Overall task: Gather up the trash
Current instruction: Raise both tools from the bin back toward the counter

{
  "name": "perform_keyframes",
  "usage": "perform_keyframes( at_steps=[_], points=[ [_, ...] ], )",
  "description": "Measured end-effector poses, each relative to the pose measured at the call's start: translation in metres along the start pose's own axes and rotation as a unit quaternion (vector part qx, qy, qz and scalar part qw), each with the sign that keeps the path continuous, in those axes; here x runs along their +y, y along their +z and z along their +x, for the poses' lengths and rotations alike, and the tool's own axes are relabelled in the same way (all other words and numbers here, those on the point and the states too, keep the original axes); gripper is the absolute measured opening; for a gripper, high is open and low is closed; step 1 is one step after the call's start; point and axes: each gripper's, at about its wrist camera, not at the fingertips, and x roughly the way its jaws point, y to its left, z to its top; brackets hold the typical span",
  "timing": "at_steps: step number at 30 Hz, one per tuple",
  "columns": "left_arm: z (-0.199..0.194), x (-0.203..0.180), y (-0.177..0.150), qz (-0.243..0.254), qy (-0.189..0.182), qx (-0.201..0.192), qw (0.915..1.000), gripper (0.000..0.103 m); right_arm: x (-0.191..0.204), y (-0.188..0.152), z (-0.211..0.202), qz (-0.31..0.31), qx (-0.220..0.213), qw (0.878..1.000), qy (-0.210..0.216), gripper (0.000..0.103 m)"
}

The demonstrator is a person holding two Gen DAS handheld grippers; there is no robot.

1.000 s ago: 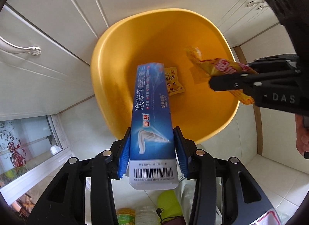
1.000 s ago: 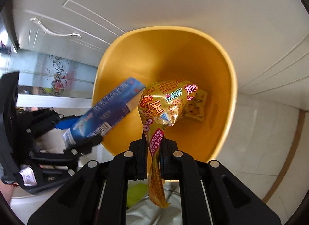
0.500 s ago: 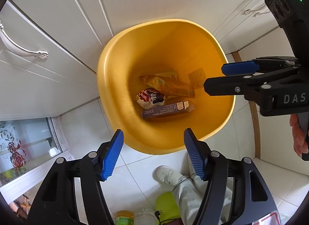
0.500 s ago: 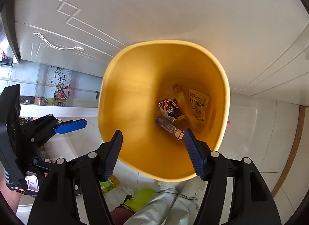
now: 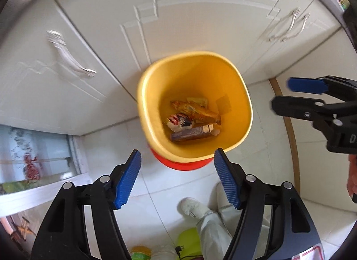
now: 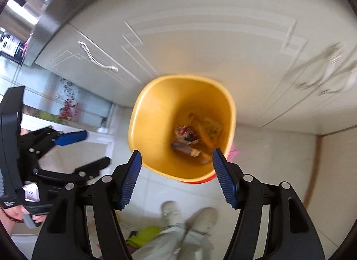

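White cabinet doors (image 5: 93, 36) with curved metal handles (image 5: 71, 63) stand behind a pale tiled floor (image 5: 272, 166). A person's white shoe (image 5: 194, 207) and light trouser leg (image 5: 214, 233) stand near a lime-green object (image 5: 187, 237).

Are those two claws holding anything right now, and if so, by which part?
Nothing. The left claw, jaws opening, and the right claw are both empty above the yellow bin; the toothpaste box and snack wrapper lie inside it.

Left gripper (image 5: 177, 178) points steeply down, jaws opening with nothing between them; right gripper (image 6: 176, 176) likewise tilted down, jaws apart and empty; both hand-held.
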Motion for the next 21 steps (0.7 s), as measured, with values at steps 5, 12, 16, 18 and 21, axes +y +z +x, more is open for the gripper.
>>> perform_keyframes(
  at_steps=[5,12,16,18,21],
  points=[
    [-0.058,-0.005,-0.013,-0.029,0.031,-0.067,0.9968,0.075,0.02,-0.012,-0.069,-0.016,-0.085,0.994,-0.061,0.067],
    [-0.143,-0.004,-0.023,-0.07,0.046,-0.168,0.9822,0.076,0.045,-0.023,-0.171,-0.022,-0.207,0.972,-0.113,0.067],
    [-0.19,-0.004,-0.02,-0.077,0.055,-0.231,0.9684,0.081,0.061,-0.025,-0.217,-0.032,-0.276,0.952,-0.131,0.075],
    [-0.201,-0.004,-0.016,-0.073,0.055,-0.25,0.9639,0.082,0.066,-0.023,-0.234,-0.032,-0.305,0.942,-0.133,0.077],
    [-0.216,-0.004,-0.006,-0.061,0.062,-0.271,0.9587,0.084,0.071,-0.016,-0.243,-0.03,-0.321,0.937,-0.134,0.077]
  ],
)
